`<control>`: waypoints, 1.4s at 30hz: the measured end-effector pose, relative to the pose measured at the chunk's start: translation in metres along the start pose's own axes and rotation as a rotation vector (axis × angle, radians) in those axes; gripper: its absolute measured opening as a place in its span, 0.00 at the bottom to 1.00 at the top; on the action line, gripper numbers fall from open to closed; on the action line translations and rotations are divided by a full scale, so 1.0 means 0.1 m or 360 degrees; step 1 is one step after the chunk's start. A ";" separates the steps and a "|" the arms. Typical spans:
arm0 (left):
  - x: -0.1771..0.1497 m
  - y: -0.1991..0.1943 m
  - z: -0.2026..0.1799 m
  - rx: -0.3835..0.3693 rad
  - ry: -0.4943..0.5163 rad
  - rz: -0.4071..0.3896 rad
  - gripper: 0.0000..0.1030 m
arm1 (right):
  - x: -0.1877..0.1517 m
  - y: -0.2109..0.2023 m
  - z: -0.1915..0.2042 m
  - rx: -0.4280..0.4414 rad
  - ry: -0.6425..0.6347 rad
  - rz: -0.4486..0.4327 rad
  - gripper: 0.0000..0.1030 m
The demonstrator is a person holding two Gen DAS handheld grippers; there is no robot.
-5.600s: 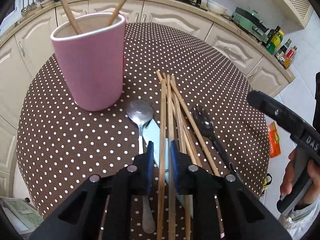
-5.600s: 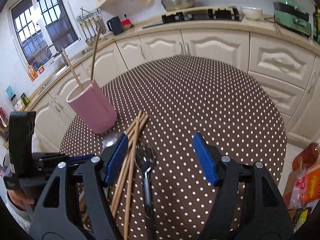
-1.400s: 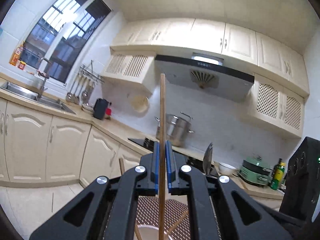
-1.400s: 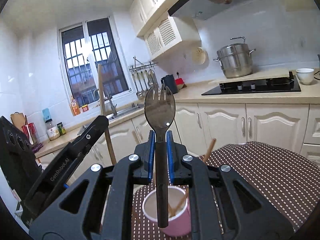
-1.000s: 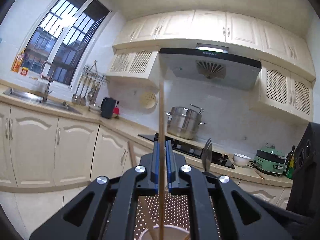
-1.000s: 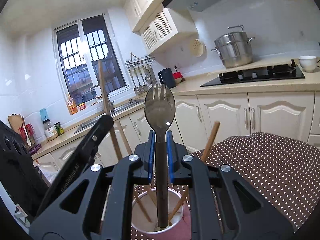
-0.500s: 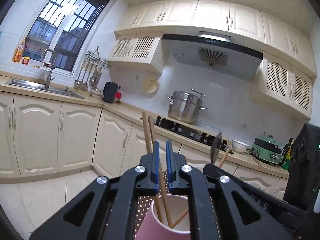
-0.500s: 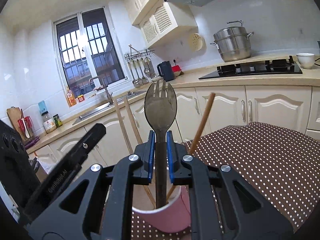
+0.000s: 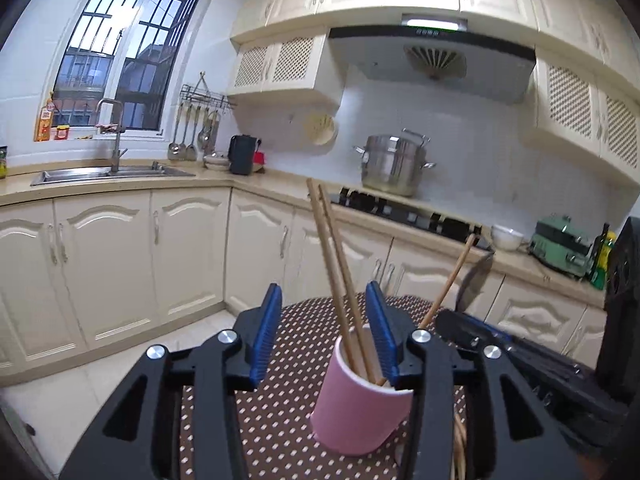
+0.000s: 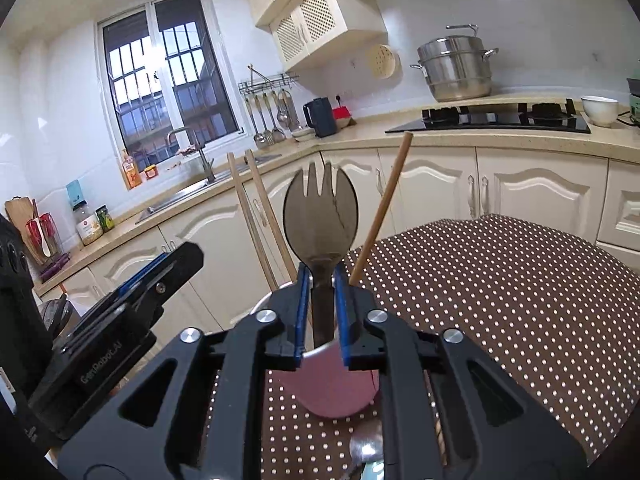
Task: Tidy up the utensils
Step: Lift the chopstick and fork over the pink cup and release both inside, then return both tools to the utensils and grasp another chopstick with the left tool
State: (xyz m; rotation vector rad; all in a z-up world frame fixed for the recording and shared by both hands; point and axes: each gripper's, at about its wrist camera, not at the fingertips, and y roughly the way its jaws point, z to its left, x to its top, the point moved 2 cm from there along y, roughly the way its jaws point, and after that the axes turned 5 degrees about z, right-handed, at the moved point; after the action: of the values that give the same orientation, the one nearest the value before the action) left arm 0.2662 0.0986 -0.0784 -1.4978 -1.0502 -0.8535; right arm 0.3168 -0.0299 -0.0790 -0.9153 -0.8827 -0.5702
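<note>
A pink cup (image 9: 360,404) stands on the dotted brown table (image 9: 288,420). Two wooden chopsticks (image 9: 336,264) lean in it, and a third (image 9: 448,280) leans the other way. My left gripper (image 9: 323,334) is just above and in front of the cup; its jaws are opening and touch nothing, the two chopsticks rising free between them. My right gripper (image 10: 322,316) hovers over the cup (image 10: 332,384), jaws opening. The dark spork (image 10: 320,216) stands upright between the pads with thin gaps on both sides, its handle down in the cup.
On the table near the cup lie more chopsticks (image 9: 460,440) and a metal spoon (image 10: 364,446). The left gripper (image 10: 176,264) sits close beside the right one. Cream cabinets, a sink, a hob and a steel pot (image 10: 456,68) line the kitchen behind.
The left jaws have parted and let go of the chopstick, which now leans in the cup. The right jaws have loosened off the spork. Both grippers sank toward the cup.
</note>
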 end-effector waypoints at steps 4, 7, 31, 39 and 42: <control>-0.04 -0.10 0.05 -0.0005 -0.0011 0.0044 0.44 | -0.02 -0.13 -0.02 -0.0017 0.0023 -0.0017 0.52; -0.06 -0.16 0.05 -0.0019 -0.0016 0.0084 0.44 | -0.03 -0.23 -0.05 -0.0033 0.0037 -0.0014 0.52; -0.99 0.15 -0.87 -0.0266 0.0434 0.1116 0.44 | -0.89 -0.93 -0.96 -0.0217 0.0358 0.0391 0.64; -1.13 0.32 -1.11 -0.0229 0.0533 0.1202 0.44 | -1.06 -1.01 -1.04 -0.0194 0.0398 0.0418 0.64; -1.17 0.42 -1.17 -0.0187 0.0576 0.1218 0.44 | -1.12 -1.03 -1.07 -0.0186 0.0412 0.0427 0.64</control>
State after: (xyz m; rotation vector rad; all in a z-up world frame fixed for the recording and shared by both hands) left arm 0.2655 -0.0387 -0.1803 -1.5904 -0.1219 -0.5966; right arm 0.2237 -0.1673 -0.1625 -1.0205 -0.4879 -0.4978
